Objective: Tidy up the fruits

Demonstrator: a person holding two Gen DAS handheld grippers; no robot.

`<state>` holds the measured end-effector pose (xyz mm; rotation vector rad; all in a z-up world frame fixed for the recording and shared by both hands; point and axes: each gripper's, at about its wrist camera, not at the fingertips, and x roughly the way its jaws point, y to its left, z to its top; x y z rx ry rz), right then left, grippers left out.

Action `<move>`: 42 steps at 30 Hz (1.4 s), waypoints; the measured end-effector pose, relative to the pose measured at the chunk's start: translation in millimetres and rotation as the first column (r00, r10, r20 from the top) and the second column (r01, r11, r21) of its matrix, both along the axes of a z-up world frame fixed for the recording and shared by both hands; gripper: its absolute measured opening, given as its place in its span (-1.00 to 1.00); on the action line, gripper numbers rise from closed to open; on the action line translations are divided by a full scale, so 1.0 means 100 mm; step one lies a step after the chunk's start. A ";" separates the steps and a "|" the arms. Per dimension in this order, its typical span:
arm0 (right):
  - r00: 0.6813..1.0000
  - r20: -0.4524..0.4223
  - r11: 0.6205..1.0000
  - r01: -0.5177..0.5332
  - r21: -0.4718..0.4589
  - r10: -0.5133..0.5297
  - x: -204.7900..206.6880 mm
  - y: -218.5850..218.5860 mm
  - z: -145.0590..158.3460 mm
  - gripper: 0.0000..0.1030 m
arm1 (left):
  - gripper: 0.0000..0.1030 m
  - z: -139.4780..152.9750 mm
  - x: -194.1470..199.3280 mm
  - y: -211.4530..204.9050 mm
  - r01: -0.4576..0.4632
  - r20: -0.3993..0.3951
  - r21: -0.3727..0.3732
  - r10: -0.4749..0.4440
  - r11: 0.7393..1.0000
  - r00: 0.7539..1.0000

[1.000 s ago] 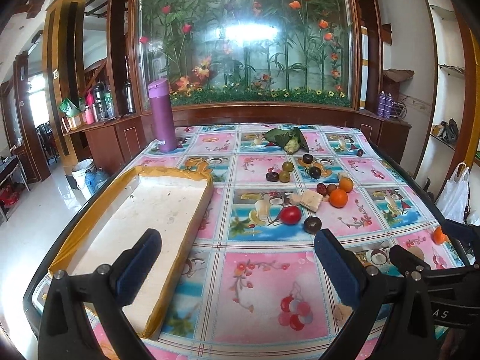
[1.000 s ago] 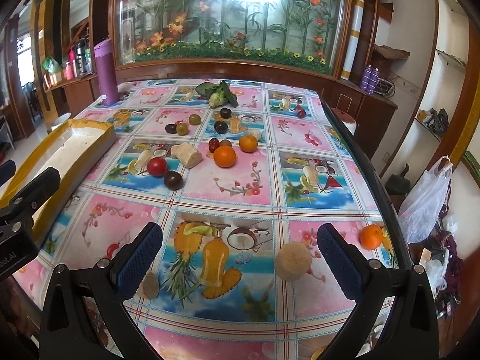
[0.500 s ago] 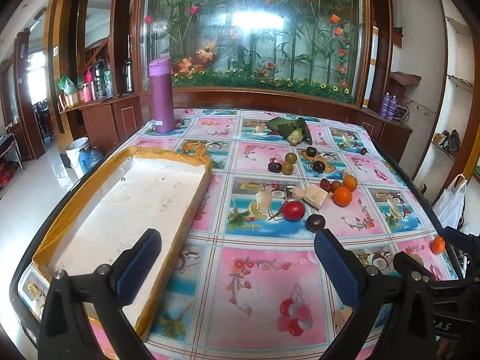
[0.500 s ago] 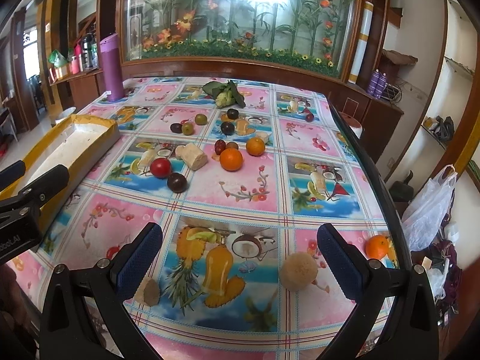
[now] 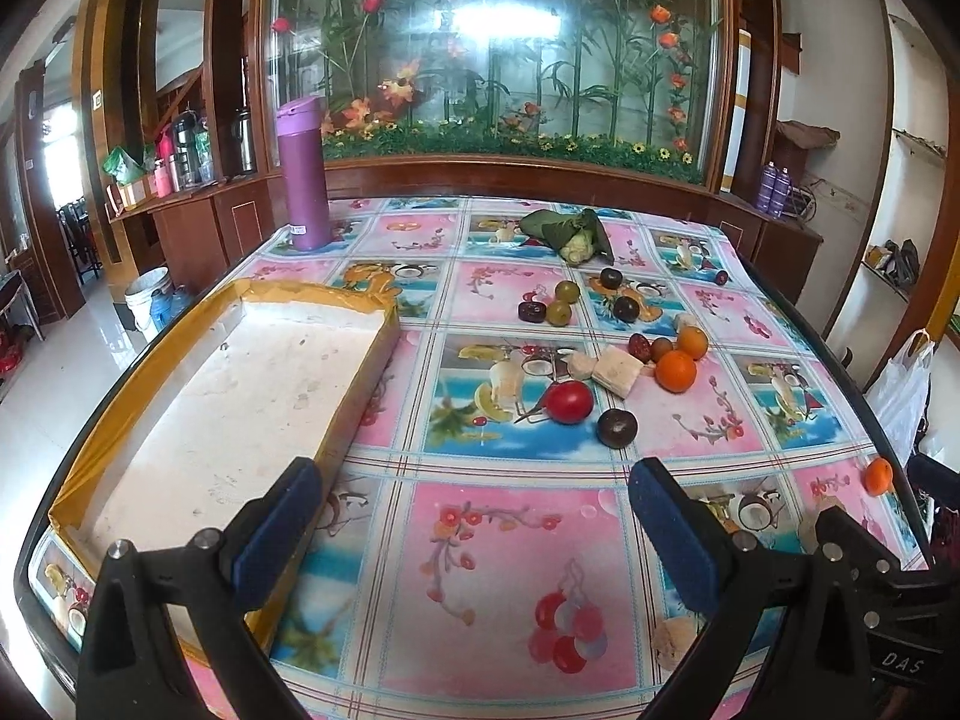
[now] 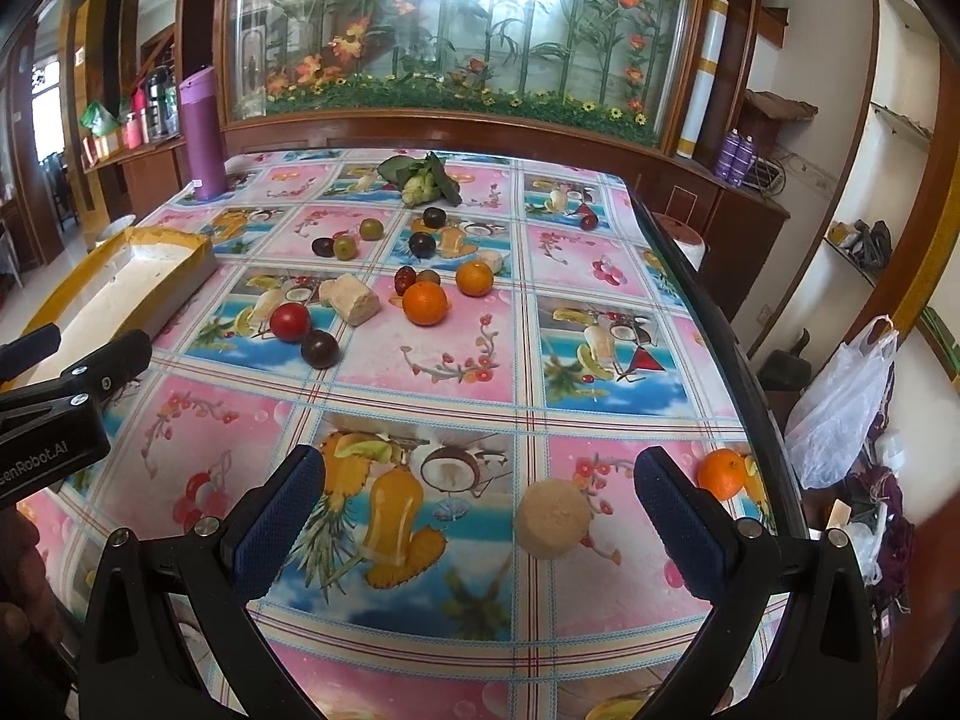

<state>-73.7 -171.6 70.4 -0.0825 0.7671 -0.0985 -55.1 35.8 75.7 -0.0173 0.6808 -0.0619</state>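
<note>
Fruits lie mid-table: a red tomato (image 5: pixel 568 401), a dark plum (image 5: pixel 617 427), a large orange (image 5: pixel 675 370), green and dark round fruits (image 5: pixel 558 312). The same tomato (image 6: pixel 290 321) and large orange (image 6: pixel 425 303) show in the right wrist view. A small orange (image 6: pixel 722 473) and a beige round piece (image 6: pixel 551 518) lie near the right edge. A shallow yellow-rimmed white tray (image 5: pixel 78 480) stands on the left. My left gripper (image 5: pixel 474 516) is open and empty, near the tray's front corner. My right gripper (image 6: pixel 480 507) is open and empty above the table front.
A purple flask (image 5: pixel 303 174) stands at the back left. A leafy green bundle (image 5: pixel 570 234) lies at the back. Beige blocks (image 5: pixel 615 369) lie among the fruits. A white plastic bag (image 6: pixel 840 408) hangs past the table's right edge.
Both grippers have risen and tilted slightly, so the table sits lower in view. Both stay open and empty. No fruit has moved.
</note>
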 end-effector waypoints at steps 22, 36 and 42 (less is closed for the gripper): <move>0.998 0.005 0.998 0.056 0.031 -0.056 -0.14 -0.46 0.03 1.00 | 1.00 -0.04 0.05 -0.01 -0.036 -0.055 0.065 0.039 0.997 0.998; 0.989 -0.086 0.992 0.124 0.006 -0.123 -0.05 -1.50 -0.15 1.00 | 1.00 -0.10 -0.03 -0.27 0.051 -0.136 0.131 -0.033 0.990 0.990; 0.986 -0.138 0.995 0.096 0.011 -0.094 0.17 -1.57 -0.32 1.00 | 1.00 -0.13 -0.15 -0.47 0.149 -0.195 0.131 -0.122 0.980 0.973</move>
